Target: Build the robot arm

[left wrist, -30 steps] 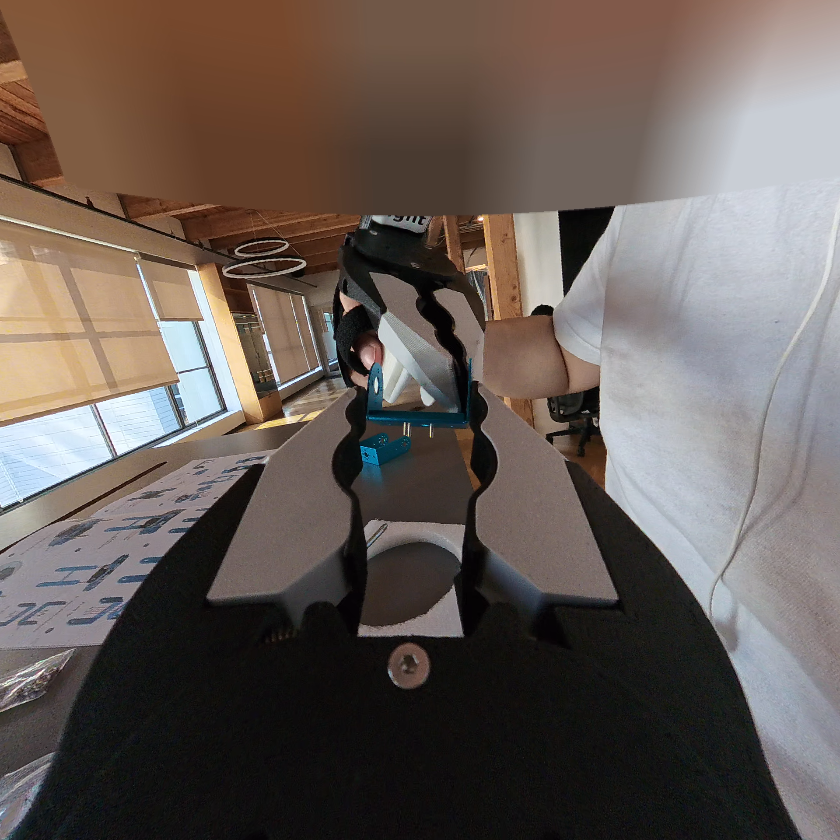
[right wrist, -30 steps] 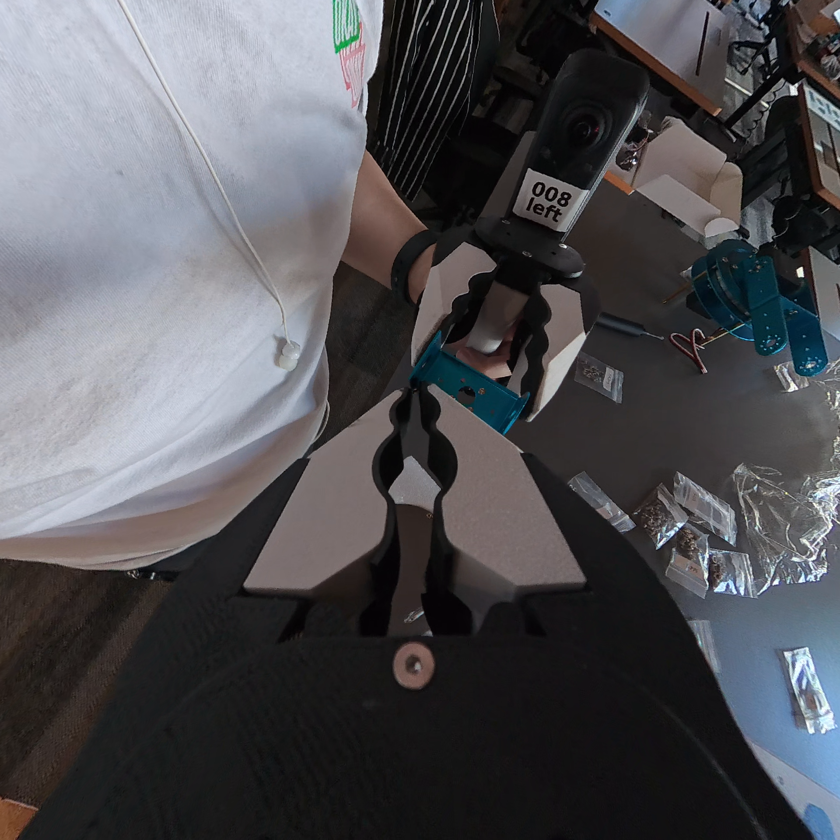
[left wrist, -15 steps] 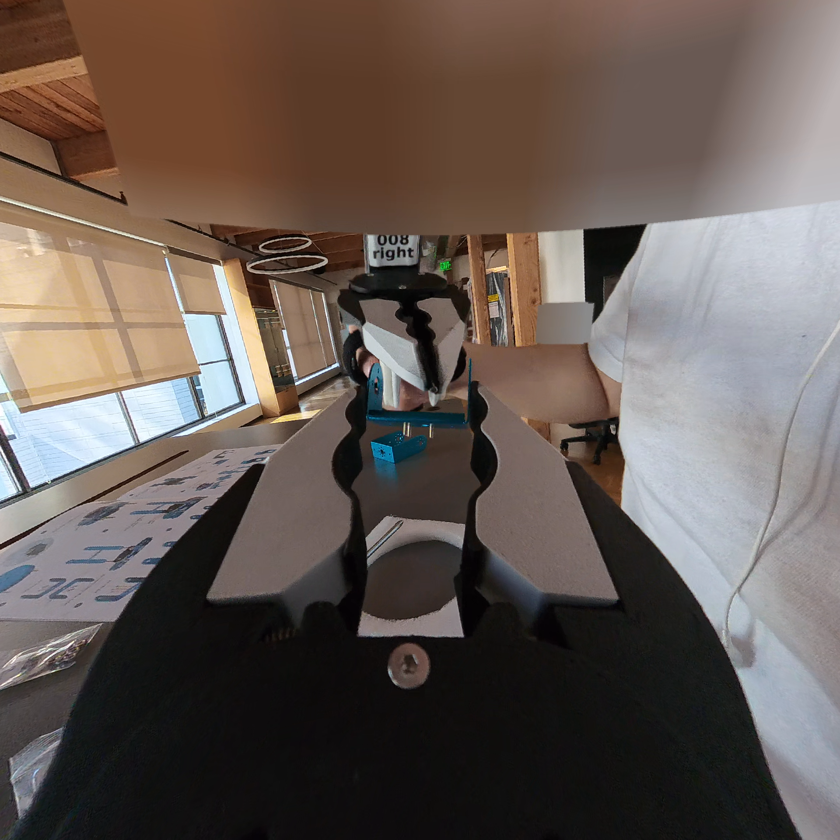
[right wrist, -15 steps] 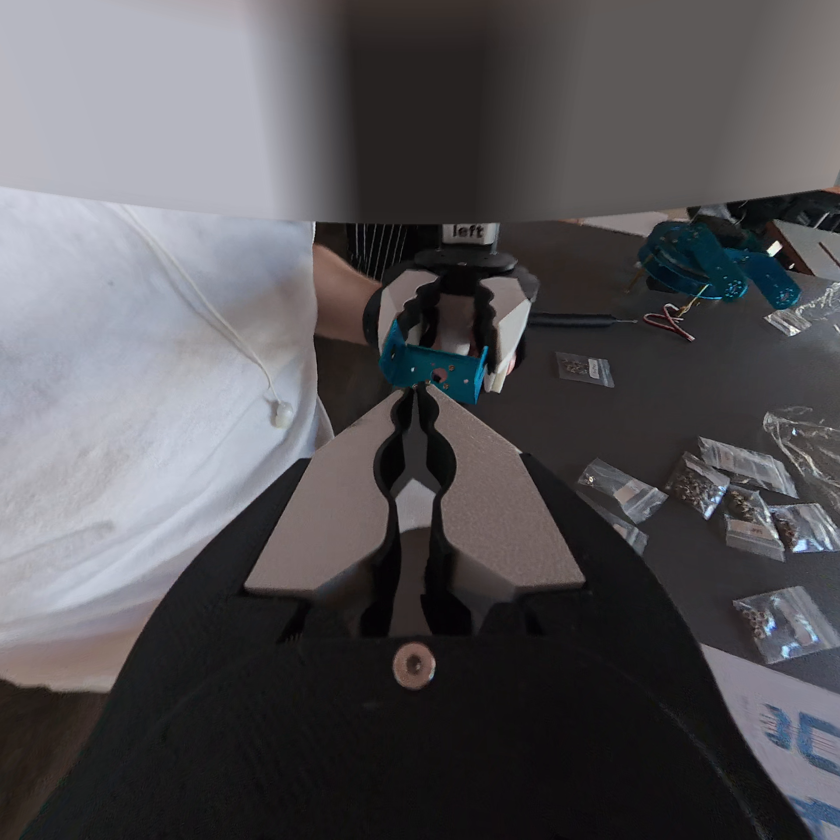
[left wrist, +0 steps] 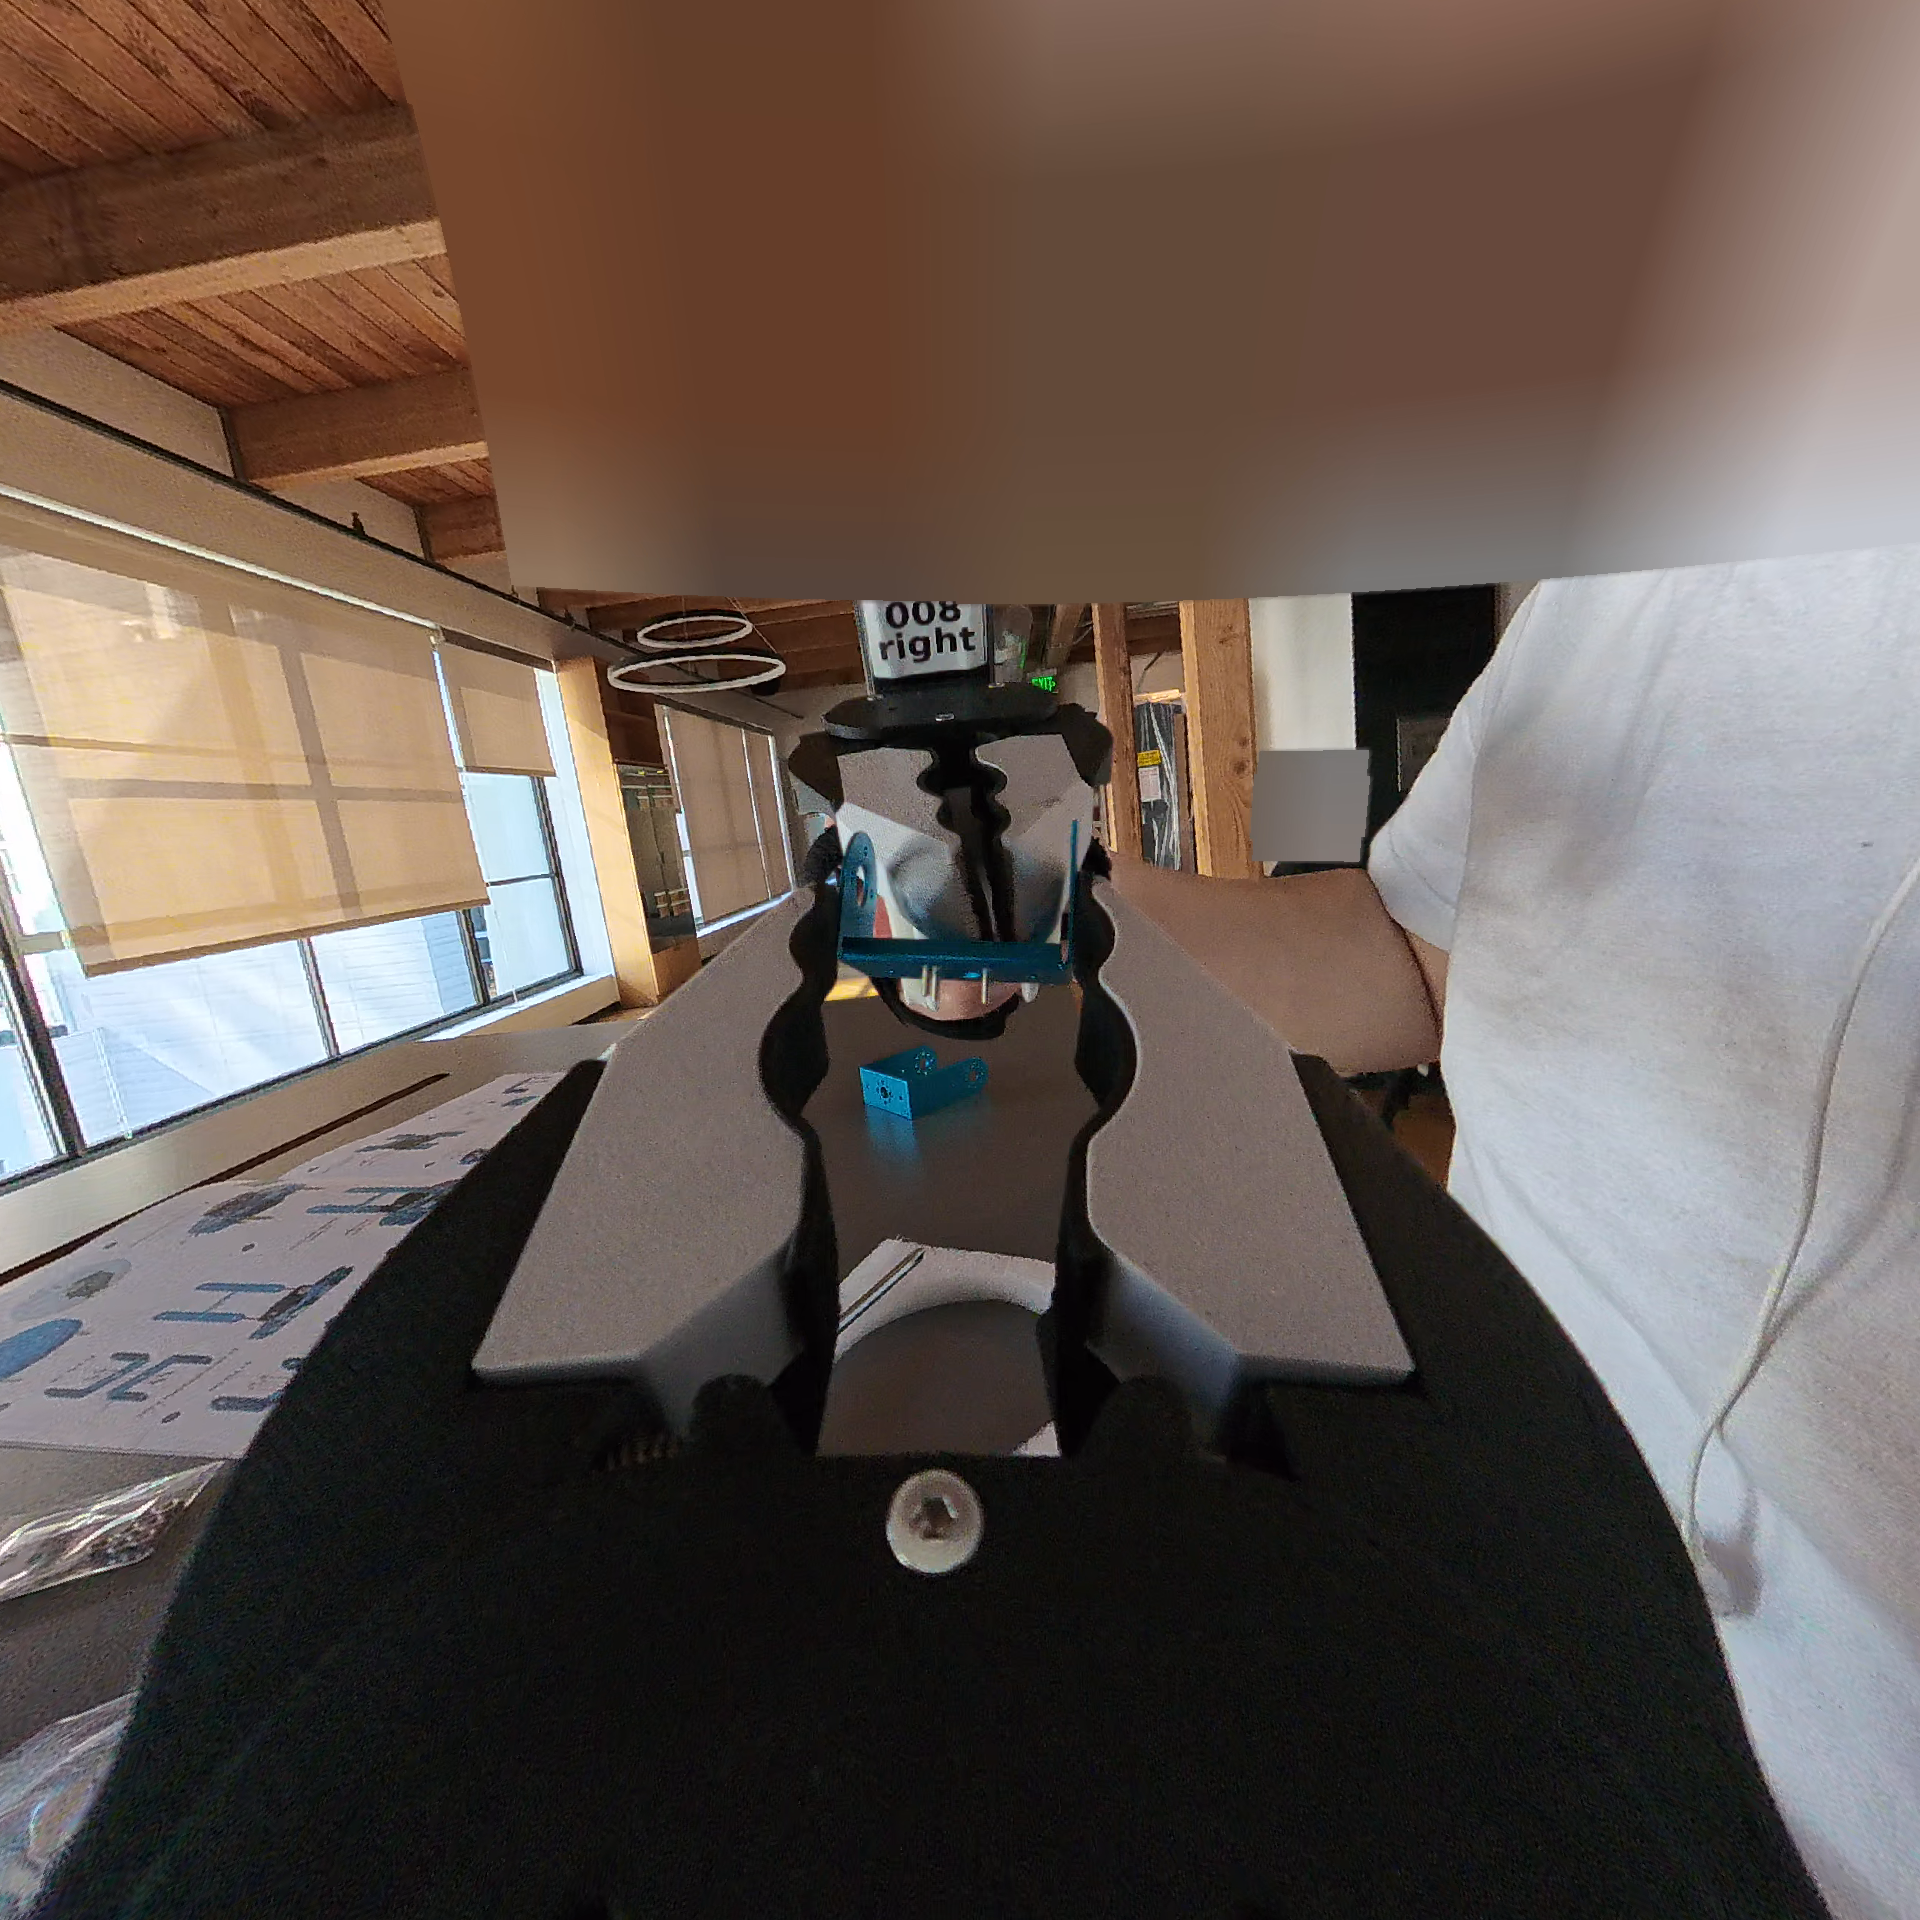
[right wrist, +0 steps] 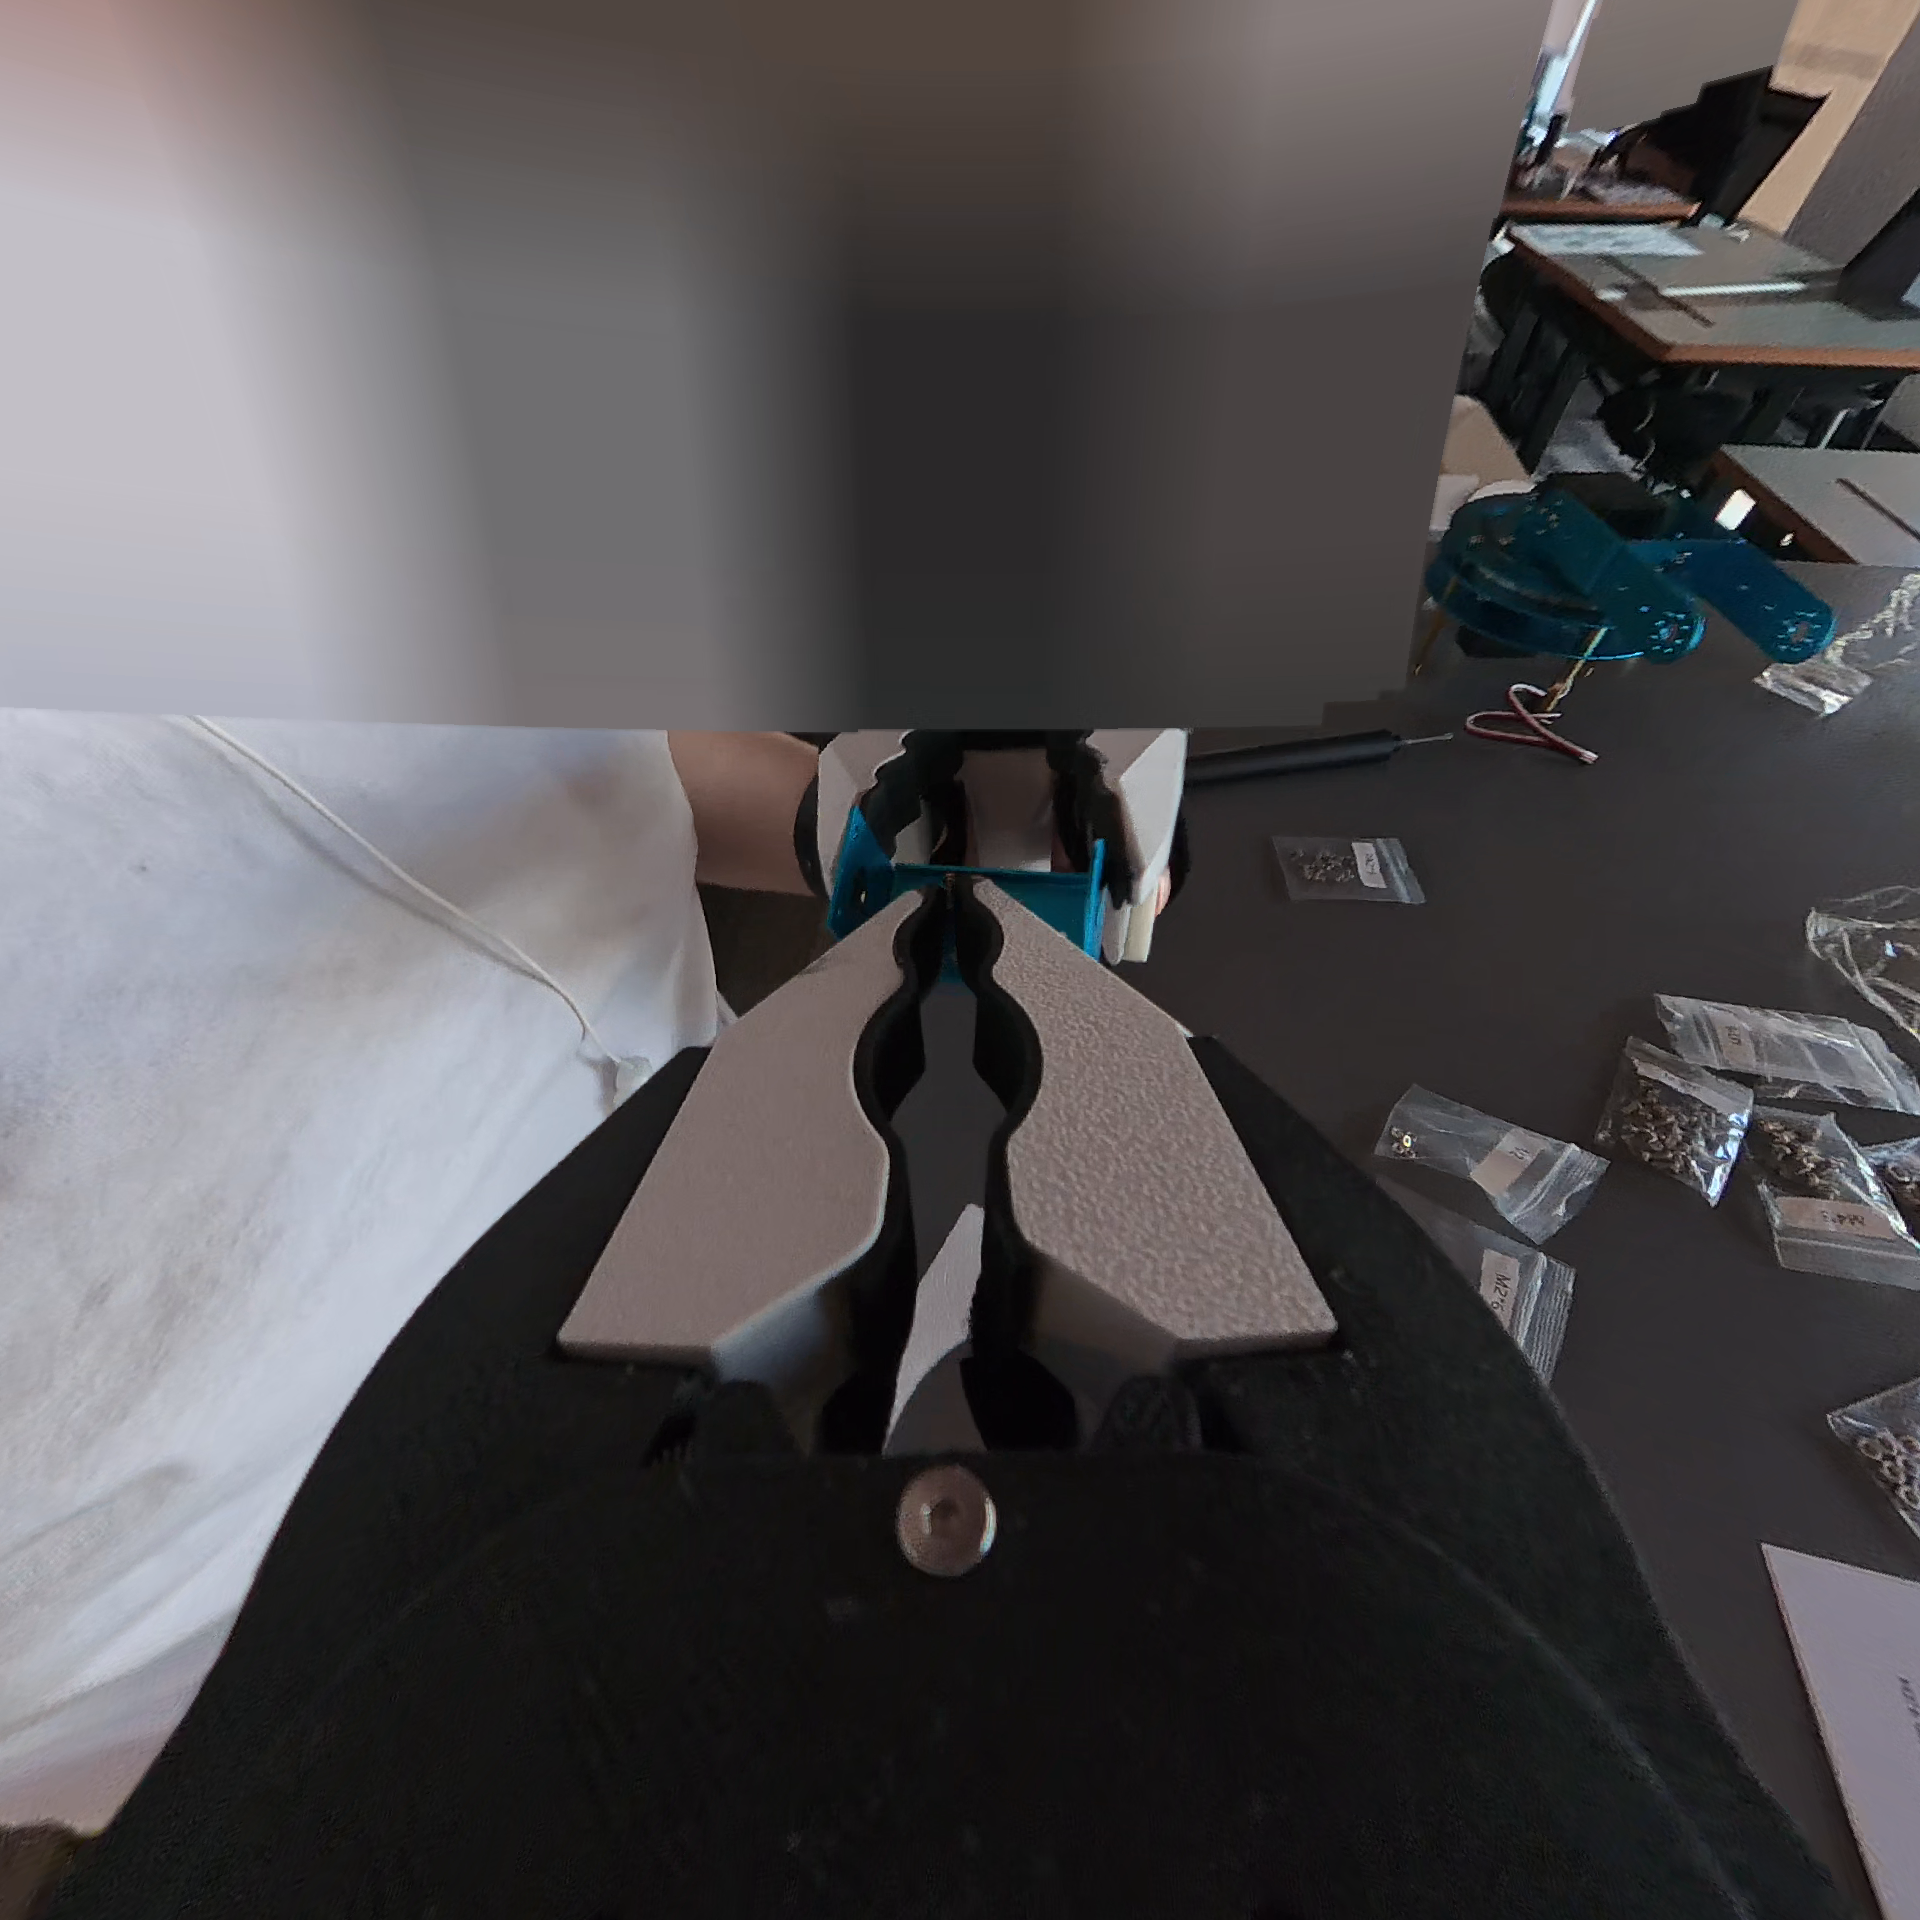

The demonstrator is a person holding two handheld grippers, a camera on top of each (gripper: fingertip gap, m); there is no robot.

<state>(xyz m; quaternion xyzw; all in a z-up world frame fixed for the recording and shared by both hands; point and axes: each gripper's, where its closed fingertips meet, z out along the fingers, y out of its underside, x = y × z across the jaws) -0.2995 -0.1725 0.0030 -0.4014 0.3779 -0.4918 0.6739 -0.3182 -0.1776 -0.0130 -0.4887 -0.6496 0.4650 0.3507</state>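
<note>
My left gripper (left wrist: 951, 925) is shut on a blue U-shaped metal bracket (left wrist: 951, 951), gripped across its two side walls and held in the air above the dark table (left wrist: 935, 1164). Two small screws (left wrist: 930, 982) stick out below the bracket's base. My right gripper (right wrist: 956, 883) is shut and faces the left one. Its tips reach into the bracket (right wrist: 1023, 894) and touch its base. I cannot tell whether they pinch anything. In the left wrist view the right gripper (left wrist: 987, 914) points down into the bracket.
A second blue bracket (left wrist: 920, 1086) lies on the table. Several clear bags of small hardware (right wrist: 1673, 1117), a black screwdriver (right wrist: 1288, 753), a blue arm assembly (right wrist: 1558, 592) and a printed sheet (left wrist: 208, 1309) are around. The person's white shirt (left wrist: 1662, 1039) is close by. The grippers are tip to tip, or close to it.
The right gripper has straightened, come closer and pushed its tips into the bracket. Both grippers have tilted up. The left gripper's hold is the same.
</note>
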